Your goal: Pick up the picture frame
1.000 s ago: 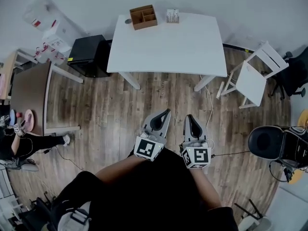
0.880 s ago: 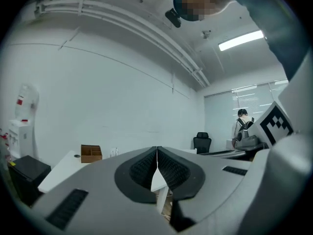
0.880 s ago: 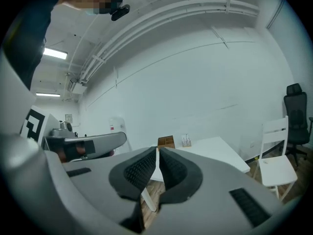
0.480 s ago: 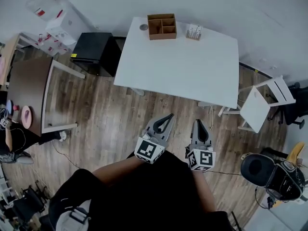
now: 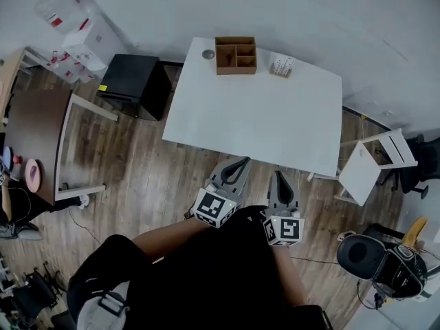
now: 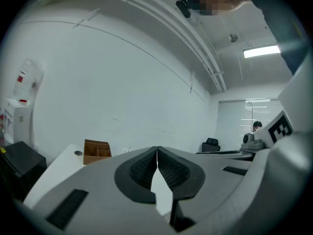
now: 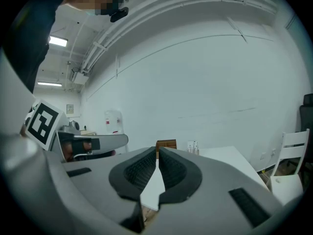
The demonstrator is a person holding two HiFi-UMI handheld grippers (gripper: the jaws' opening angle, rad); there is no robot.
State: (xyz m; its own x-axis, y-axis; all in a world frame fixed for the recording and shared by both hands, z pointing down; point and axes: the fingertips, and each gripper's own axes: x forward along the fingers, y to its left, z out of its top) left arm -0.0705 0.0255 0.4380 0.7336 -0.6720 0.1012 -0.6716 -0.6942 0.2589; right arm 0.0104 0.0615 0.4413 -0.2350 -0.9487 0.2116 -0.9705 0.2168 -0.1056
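Both grippers are pinched shut with nothing between the pads: the left gripper (image 5: 238, 162) and the right gripper (image 5: 278, 175) hang side by side at the near edge of the white table (image 5: 261, 119), so nothing can be grasped until you spread one pair. Far ahead of the jaws, across the whole tabletop, the picture frame (image 5: 282, 66) sits close to the far edge. In the right gripper view it shows just right of the jaw line (image 7: 193, 145). The risks, as I judge them: arriving with closed tips would shove the small, light frame over or off the back edge toward the wall. A wide approach from its left could clip the wooden divided box (image 5: 236, 54) standing near it. Leaning that far also puts your body against the table. Hard to read from here: whether the frame stands upright or leans on a prop, and what it shows. The box is half hidden behind the right jaws, and a small round thing (image 5: 208, 54) left of the box is too small to name.
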